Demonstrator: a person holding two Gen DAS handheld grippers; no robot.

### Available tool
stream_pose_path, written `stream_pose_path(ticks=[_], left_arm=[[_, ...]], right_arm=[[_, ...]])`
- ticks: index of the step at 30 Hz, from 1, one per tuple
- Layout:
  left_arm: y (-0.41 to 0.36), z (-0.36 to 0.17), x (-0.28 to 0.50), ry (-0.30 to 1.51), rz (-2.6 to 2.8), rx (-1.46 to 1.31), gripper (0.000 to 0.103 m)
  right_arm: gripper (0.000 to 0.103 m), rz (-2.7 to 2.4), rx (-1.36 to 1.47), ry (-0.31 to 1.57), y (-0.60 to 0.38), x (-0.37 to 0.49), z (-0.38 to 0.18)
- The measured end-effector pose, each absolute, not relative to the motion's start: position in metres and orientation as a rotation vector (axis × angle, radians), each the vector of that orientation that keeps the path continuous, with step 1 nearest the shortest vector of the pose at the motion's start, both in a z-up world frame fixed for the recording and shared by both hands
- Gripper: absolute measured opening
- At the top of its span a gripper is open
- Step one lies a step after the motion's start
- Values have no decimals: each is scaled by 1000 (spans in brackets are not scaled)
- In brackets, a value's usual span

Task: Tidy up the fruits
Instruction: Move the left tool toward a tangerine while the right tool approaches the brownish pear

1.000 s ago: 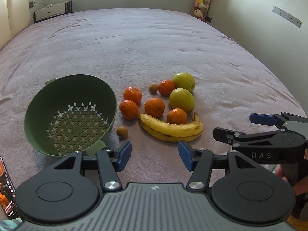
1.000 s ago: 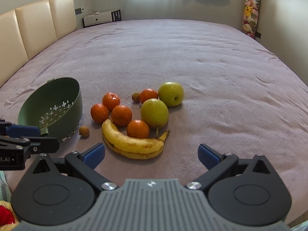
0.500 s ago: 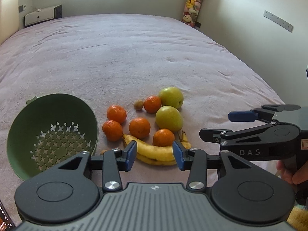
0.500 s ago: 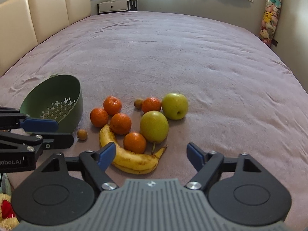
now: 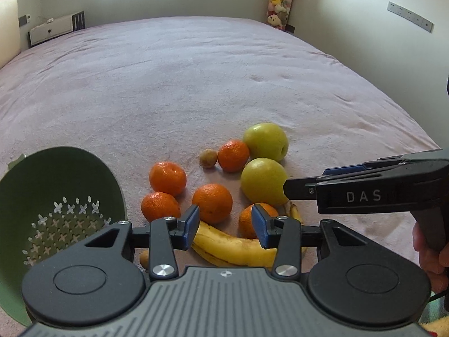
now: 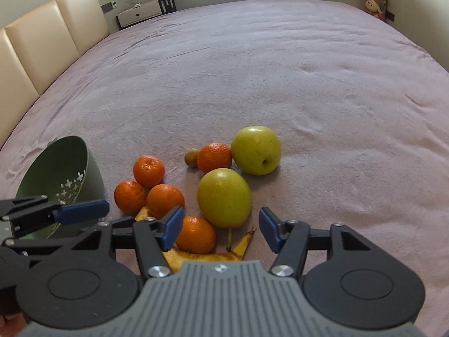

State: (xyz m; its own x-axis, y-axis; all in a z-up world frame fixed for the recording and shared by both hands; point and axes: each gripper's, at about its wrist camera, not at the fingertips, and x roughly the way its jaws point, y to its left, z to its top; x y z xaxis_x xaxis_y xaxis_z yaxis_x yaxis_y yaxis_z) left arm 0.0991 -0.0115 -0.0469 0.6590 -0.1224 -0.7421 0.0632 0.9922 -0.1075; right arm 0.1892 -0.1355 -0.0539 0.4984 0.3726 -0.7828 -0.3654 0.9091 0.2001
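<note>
Fruit lies in a cluster on the pink bedspread: a banana [image 5: 235, 248], several oranges such as one [image 5: 212, 202], two green apples [image 5: 265, 141] [image 6: 224, 196] and a small brown fruit [image 5: 208, 158]. A green colander bowl [image 5: 33, 185] lies tilted at the left. My left gripper [image 5: 226, 226] is open just above the banana. My right gripper [image 6: 220, 229] is open, low over the near apple and an orange [image 6: 195, 234]. Both hold nothing.
The bed [image 6: 280, 70] stretches far behind the fruit. A cream headboard [image 6: 42, 42] is at the left, a white unit [image 5: 50, 29] and plush toys [image 5: 277, 8] by the far wall. The right gripper's body [image 5: 364, 193] crosses the left wrist view.
Both grippers have moved forward and down toward the fruit. The left gripper's jaws have narrowed; the right's too, somewhat. No fruit has moved.
</note>
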Motion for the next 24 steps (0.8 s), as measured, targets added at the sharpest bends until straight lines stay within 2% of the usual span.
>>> stream_pose_path(ticks=[9, 14, 19, 24], left_arm=[[-15, -66, 123, 875, -86, -20, 49], [-19, -71, 135, 877, -64, 18, 49], [-22, -82, 142, 935, -44, 48, 49], [-14, -88, 145, 960, -43, 8, 50]], right_arm=[[59, 444, 46, 979, -126, 213, -73], [64, 439, 51, 997, -122, 222, -81], [65, 427, 61, 1025, -121, 231, -89], [65, 427, 41, 1058, -113, 235, -99]])
